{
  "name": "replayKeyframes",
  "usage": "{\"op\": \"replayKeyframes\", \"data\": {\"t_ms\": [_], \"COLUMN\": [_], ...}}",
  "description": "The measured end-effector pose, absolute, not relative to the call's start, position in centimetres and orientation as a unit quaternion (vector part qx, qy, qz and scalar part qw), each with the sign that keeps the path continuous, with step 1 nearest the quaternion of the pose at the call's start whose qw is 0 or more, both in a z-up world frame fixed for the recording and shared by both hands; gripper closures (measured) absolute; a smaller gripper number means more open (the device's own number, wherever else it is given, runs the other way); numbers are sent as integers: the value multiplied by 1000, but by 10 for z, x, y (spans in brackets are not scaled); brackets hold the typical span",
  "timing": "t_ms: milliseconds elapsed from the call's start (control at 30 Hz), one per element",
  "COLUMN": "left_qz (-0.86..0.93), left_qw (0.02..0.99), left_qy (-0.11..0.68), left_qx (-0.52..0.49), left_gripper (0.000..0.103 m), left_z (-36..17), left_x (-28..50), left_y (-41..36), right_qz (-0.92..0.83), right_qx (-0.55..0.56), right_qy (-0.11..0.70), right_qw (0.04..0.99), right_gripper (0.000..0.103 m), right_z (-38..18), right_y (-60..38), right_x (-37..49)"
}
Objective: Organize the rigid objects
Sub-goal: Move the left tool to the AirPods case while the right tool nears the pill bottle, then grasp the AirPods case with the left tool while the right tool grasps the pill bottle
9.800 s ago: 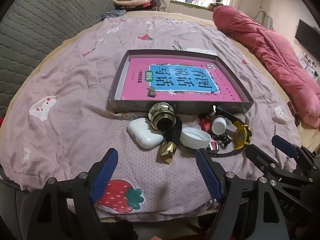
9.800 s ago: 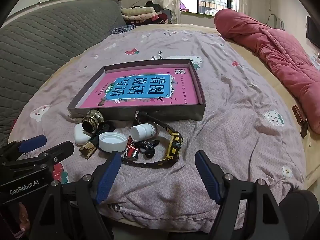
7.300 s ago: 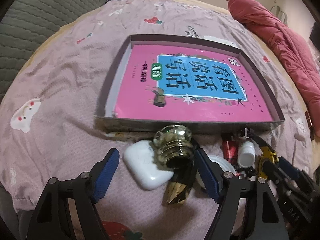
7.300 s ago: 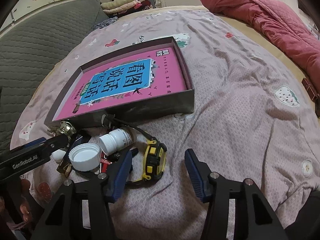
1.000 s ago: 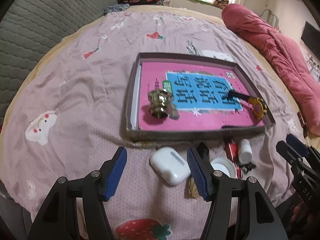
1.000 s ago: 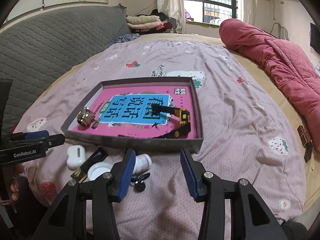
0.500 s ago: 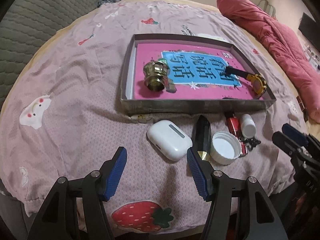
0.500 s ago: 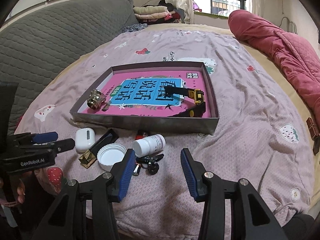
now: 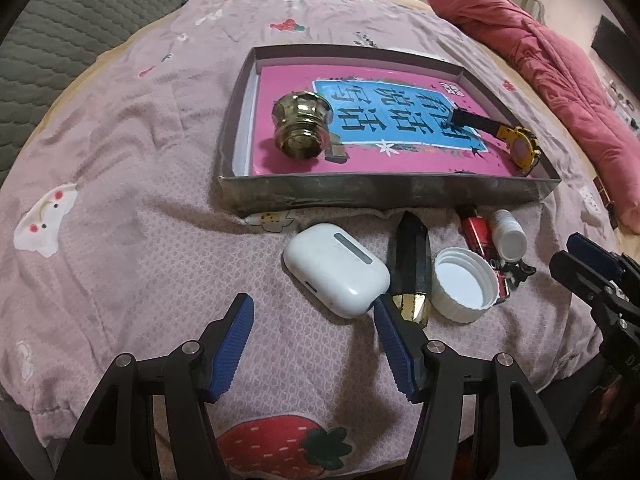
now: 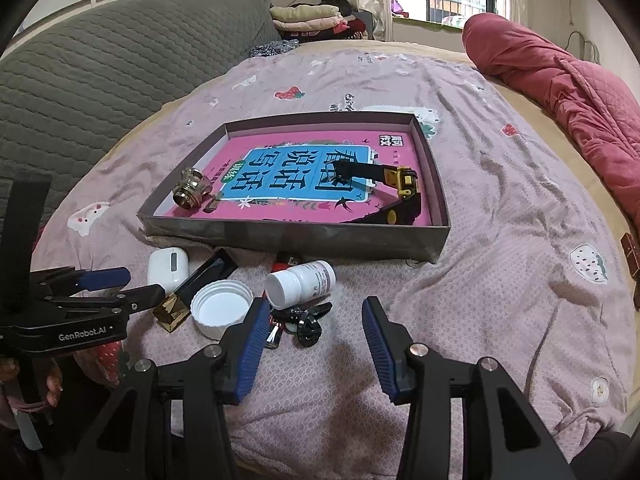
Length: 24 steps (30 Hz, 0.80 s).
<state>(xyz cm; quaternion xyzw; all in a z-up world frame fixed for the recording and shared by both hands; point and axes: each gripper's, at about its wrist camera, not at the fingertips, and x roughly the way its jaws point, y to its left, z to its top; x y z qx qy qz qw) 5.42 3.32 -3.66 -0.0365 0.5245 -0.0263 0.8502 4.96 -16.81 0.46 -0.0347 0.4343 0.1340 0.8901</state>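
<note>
A shallow grey box [image 9: 384, 194] [image 10: 296, 240] with a pink book in its bottom lies on the bed. In it are a brass fitting [image 9: 302, 130] [image 10: 191, 192] and a yellow-and-black watch [image 9: 516, 146] [image 10: 400, 180]. In front of the box lie a white earbud case [image 9: 336, 268] [image 10: 167, 266], a black-and-gold bar [image 9: 412, 268] [image 10: 196, 286], a white lid [image 9: 464, 284] [image 10: 222, 308], a small white bottle [image 9: 508, 232] [image 10: 302, 282] and a red lighter [image 9: 478, 234]. My left gripper [image 9: 312, 340] stands open just short of the earbud case. My right gripper [image 10: 314, 340] is open, empty, near the bottle.
A small black clip [image 10: 306, 320] lies by the right gripper's left finger. A red quilt [image 10: 568, 92] is heaped along the right side of the bed. A grey padded headboard [image 10: 100, 68] stands at the left, folded clothes [image 10: 316, 16] at the back. A hand [image 10: 52, 384] holds the left gripper.
The left gripper has come down and closer to the earbud case, which now lies just ahead of its fingertips. The right view has closed in on the bottle and lid.
</note>
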Motion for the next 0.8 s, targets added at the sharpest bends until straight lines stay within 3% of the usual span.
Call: {"op": "replayKeyframes", "data": {"t_ms": [800], "left_qz": [-62], "left_qw": [856], "left_qy": [511], "left_qx": [-45], "left_gripper": [33], "left_z": [-52], "left_x": [87], "left_y": [31], "right_qz": [202], "right_qx": [-33], "right_qy": [442], "right_qw": [873], "right_gripper": [55], "right_z": [-17], "right_y": [-165], "right_x": [85]}}
